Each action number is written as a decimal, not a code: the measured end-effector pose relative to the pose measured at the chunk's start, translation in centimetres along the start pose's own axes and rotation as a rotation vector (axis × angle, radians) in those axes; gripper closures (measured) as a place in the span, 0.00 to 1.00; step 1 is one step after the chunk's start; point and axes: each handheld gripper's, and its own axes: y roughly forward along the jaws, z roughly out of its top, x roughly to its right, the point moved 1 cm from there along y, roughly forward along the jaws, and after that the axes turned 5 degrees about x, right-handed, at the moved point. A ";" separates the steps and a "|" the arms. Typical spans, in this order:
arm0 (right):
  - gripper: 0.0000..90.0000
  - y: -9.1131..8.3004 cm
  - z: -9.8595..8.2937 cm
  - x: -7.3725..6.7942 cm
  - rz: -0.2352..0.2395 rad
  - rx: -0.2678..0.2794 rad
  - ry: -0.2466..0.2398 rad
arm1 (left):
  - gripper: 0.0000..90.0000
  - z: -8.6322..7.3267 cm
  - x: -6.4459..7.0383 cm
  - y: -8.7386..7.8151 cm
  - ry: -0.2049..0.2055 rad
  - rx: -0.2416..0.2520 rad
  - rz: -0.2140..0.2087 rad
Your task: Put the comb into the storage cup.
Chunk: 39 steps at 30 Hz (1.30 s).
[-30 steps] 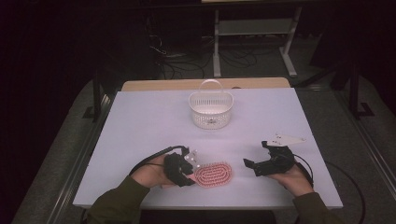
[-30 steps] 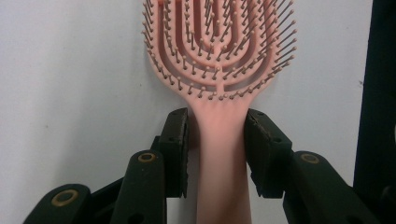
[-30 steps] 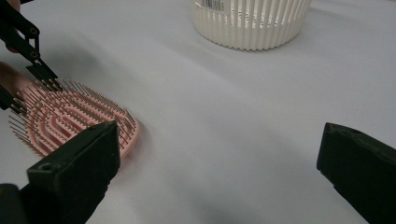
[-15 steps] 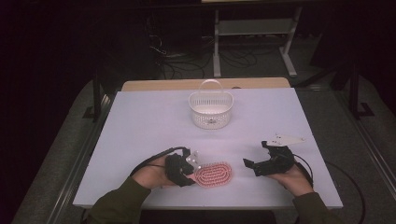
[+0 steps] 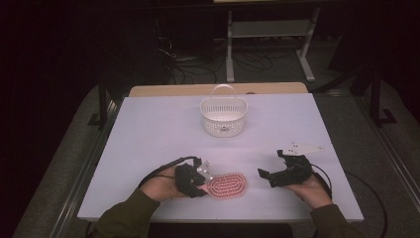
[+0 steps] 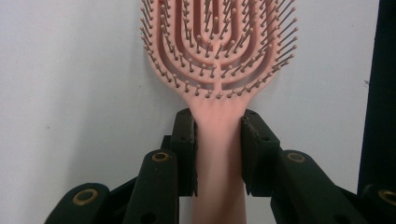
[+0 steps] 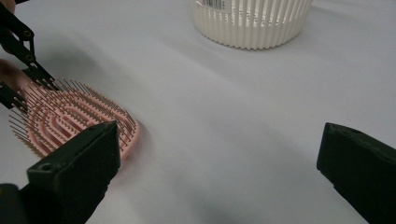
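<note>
A pink hairbrush point(image 5: 227, 185) lies bristles-up near the table's front edge. My left gripper point(image 5: 199, 181) is shut on its handle; in the left gripper view both black jaws press the handle point(image 6: 218, 140) just below the bristled head point(image 6: 218, 42). My right gripper point(image 5: 266, 175) rests to the right of the brush, apart from it, jaws spread wide and holding nothing. In the right gripper view the brush point(image 7: 70, 119) sits at the left, beyond my own left jaw.
A white slotted basket point(image 5: 223, 115) with a hoop handle stands at the table's middle back, also seen in the right gripper view as the basket point(image 7: 252, 21). The white table point(image 5: 148, 134) ends in a dark floor on all sides. A metal shelf frame point(image 5: 270, 29) stands behind.
The left gripper and the brush have shifted slightly; the jaws have closed on the handle. The right gripper has stayed in place.
</note>
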 end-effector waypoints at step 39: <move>0.00 0.0 0.0 0.0 0.002 0.000 0.003 | 0.78 -0.9 -1.1 -2.1 -0.075 0.174 -0.013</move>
